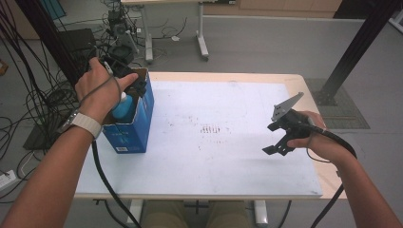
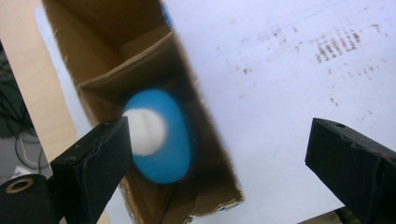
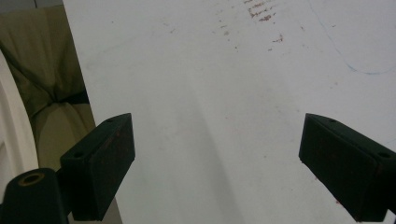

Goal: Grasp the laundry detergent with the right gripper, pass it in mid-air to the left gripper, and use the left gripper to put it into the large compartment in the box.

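Our left gripper (image 2: 219, 154) hangs over the open top of the blue carton (image 1: 135, 124) at the bench's left edge, its jaws spread wide with nothing between them. Below it, the blue bottle with the white cap (image 2: 156, 133) stands inside the carton, free of the pads. We judge the placing done: the bottle is boxed and let go. Our right gripper (image 3: 217, 163) waits above the right part of the white bench top (image 1: 228, 156), jaws also apart and empty. What seems left is drawing our left hand (image 1: 100, 88) away.

Blue box (image 1: 135, 128), blue white-capped bottle (image 2: 161, 135), black claws.
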The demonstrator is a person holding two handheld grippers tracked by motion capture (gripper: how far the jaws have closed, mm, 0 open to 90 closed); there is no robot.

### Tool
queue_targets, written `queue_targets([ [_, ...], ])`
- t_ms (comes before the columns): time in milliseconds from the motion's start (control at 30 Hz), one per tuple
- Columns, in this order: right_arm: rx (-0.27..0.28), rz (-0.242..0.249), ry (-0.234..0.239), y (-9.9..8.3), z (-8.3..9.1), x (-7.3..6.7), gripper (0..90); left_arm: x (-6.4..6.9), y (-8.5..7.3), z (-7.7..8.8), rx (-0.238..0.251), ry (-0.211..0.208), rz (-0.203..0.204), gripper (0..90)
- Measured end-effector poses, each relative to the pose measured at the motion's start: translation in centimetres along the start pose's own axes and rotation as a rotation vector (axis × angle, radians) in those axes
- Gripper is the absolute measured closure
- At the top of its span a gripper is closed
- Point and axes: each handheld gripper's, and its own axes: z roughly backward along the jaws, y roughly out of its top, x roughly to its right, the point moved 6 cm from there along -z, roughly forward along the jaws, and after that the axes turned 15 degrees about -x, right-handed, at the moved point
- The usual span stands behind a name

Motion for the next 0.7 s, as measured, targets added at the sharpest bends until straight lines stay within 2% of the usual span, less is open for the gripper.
queue_targets([
  [267,-0.002,-0.009,0.001,-0.2,0.1,0.0,10.6,3.4,1.1,1.4,0.023,0.026,-0.186,7.6],
  [467,-0.003,-0.012,0.0,-0.3,0.3,0.0,10.6,5.7,2.0,1.6,0.021,0.028,-0.278,8.1],
  [700,-0.004,-0.021,0.0,-0.7,0.3,0.0,10.6,7.3,3.1,1.2,-0.006,0.041,-0.393,8.1],
])
